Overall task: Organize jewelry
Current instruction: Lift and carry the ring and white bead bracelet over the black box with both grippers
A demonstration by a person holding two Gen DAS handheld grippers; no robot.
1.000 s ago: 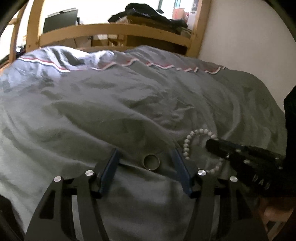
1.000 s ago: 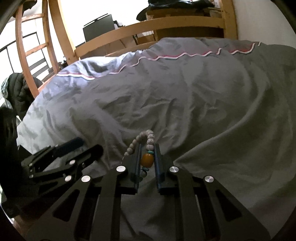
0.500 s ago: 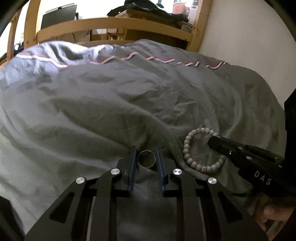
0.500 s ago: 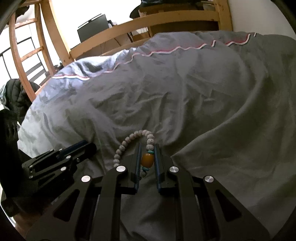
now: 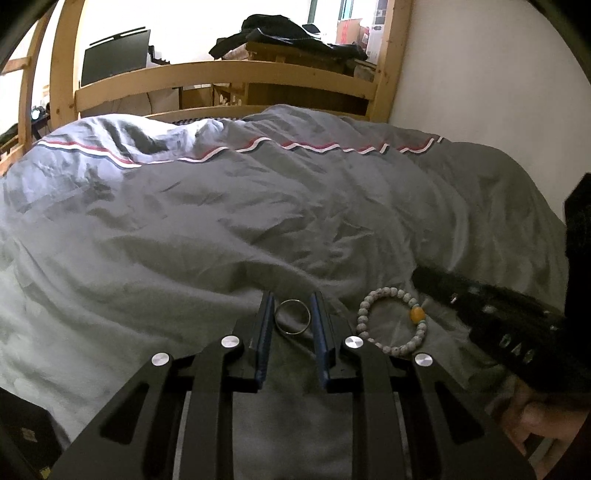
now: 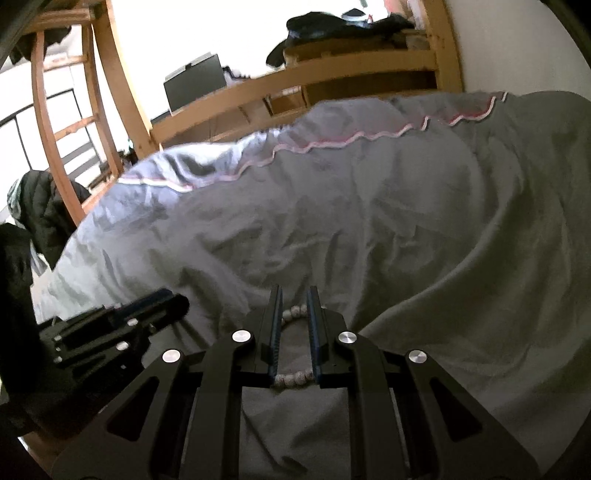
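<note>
My left gripper is shut on a plain metal ring, which stands between the blue pads just above the grey duvet. Right of it a pale bead bracelet lies in a round loop, its amber bead uncovered. The right gripper reaches in beside the loop's far right arc. In the right wrist view the right gripper keeps a narrow gap, and the bracelet's beads cross it at the tips and again low down. Whether the pads press on any bead is unclear. The left gripper shows at the left.
A wooden bed rail closes the far end and a white wall runs along the right. Beyond the rail are a monitor and dark clothes. A ladder and dark jacket stand left. A hand shows bottom right.
The left jaws came together on the ring, then rose a little with it. The amber bead, earlier between the right pads, now lies uncovered beside the right gripper.
</note>
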